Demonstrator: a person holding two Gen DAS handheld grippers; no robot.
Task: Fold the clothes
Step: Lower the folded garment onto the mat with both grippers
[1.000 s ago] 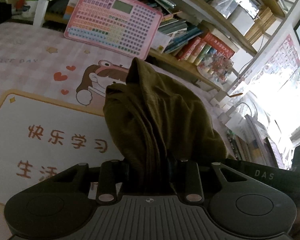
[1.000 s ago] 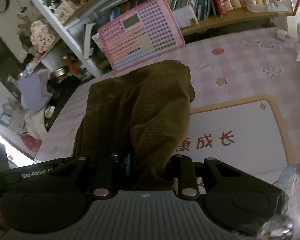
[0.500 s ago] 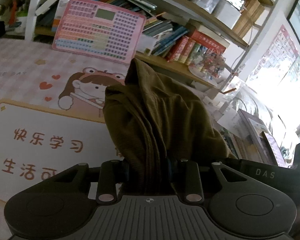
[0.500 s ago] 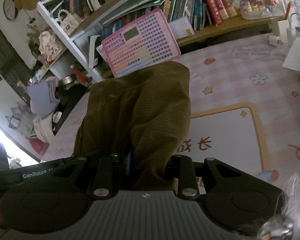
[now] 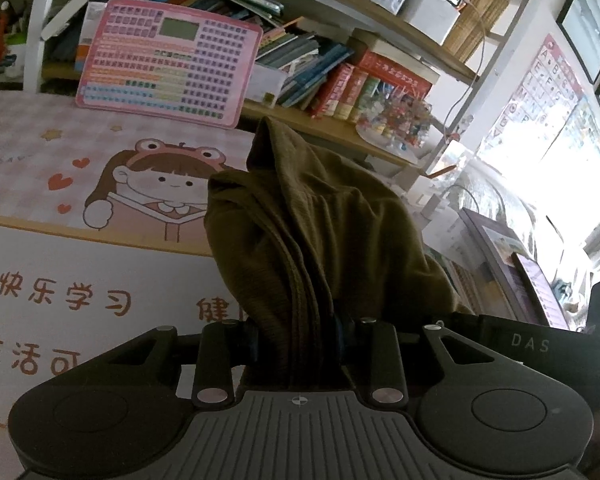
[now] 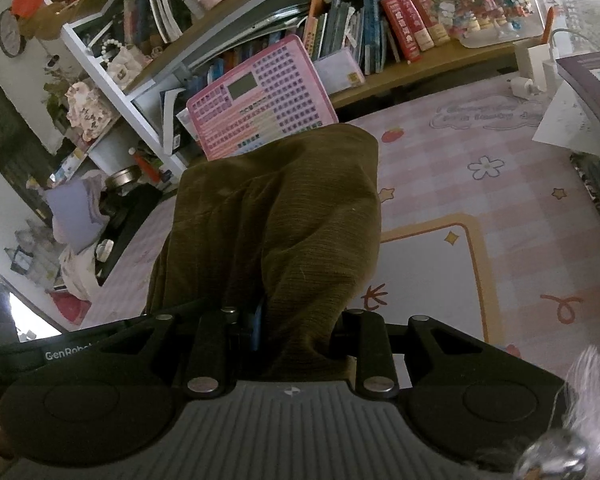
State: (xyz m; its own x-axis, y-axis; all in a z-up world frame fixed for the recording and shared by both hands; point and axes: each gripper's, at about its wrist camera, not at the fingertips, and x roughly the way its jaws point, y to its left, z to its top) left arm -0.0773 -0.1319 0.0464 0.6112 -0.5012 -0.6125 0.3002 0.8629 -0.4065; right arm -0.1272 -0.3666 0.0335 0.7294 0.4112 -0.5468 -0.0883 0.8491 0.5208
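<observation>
An olive-brown ribbed garment [image 5: 320, 232] hangs bunched between both grippers, lifted above the pink desk mat [image 5: 60, 160]. My left gripper [image 5: 296, 336] is shut on one bunched edge of it; the cloth hides the fingertips. In the right wrist view the same garment [image 6: 292, 216] drapes forward over my right gripper [image 6: 296, 332], which is shut on another edge. The garment's far end stands up in a peak near the pink board.
A pink keyboard-style learning board [image 5: 168, 60] leans against the bookshelf [image 5: 340, 80] at the back of the desk. Books and small figurines [image 6: 480, 4] line the shelf. Papers and books [image 6: 588, 92] lie at the right edge. A wall chart [image 5: 540, 92] hangs by the window.
Both grippers have tilted upward and moved forward with the garment, so more shelf and less mat shows. The garment stays held in the same bunched shape.
</observation>
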